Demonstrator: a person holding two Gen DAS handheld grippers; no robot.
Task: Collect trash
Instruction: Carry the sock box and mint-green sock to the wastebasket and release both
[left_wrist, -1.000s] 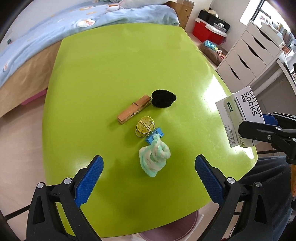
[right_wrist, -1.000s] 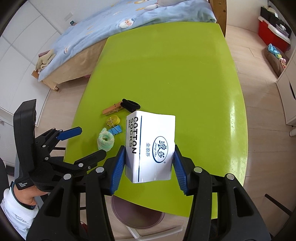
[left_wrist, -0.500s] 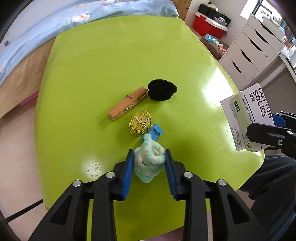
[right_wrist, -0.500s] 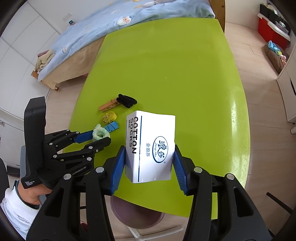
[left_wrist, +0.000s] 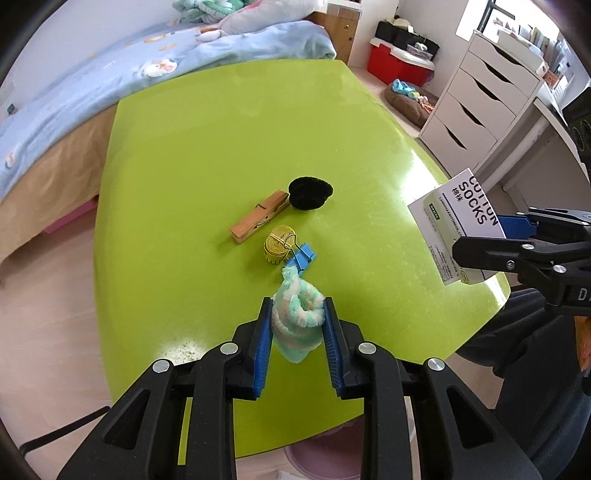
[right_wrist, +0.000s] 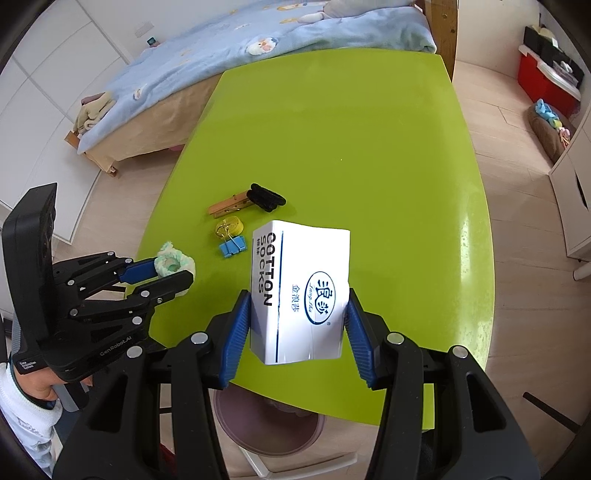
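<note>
— What lies on the glossy lime-green table (left_wrist: 221, 140), counted?

— Four loose things in a cluster near its middle: one wooden clothespin (left_wrist: 258, 220), one fuzzy black hair tie (left_wrist: 309, 192) touching the clothespin's far end, one coiled yellow measuring tape (left_wrist: 277, 245) with a wire loop across it, and one small blue binder clip (left_wrist: 302, 257) just on the near side of the tape.

— And the trash?

— Two pieces, one in each gripper. The left gripper (left_wrist: 297, 334) has its two blue ribbed pads (left_wrist: 263, 354) pressed against the sides of a crumpled wad of soft, fluffy mint-and-white tissue (left_wrist: 297, 325), at the near edge of the cluster; its ragged top points toward the binder clip. Whether the wad rests on the table or hangs just above it, I cannot tell.

— The other hand?

— The right gripper (right_wrist: 295, 332) is clamped on a white rectangular cardboard box printed "COTTON SOCKS" (right_wrist: 301, 291), with a blue oval logo on its smooth face. The box is held upright, off the surface, over the table's near right part.

— Anything under the table edge?

— One round mauve bin (right_wrist: 269, 428), its rim partly hidden by the tabletop, on the near side. One bed with a light blue quilt (right_wrist: 258, 44) stands beyond the far end of the table.
</note>
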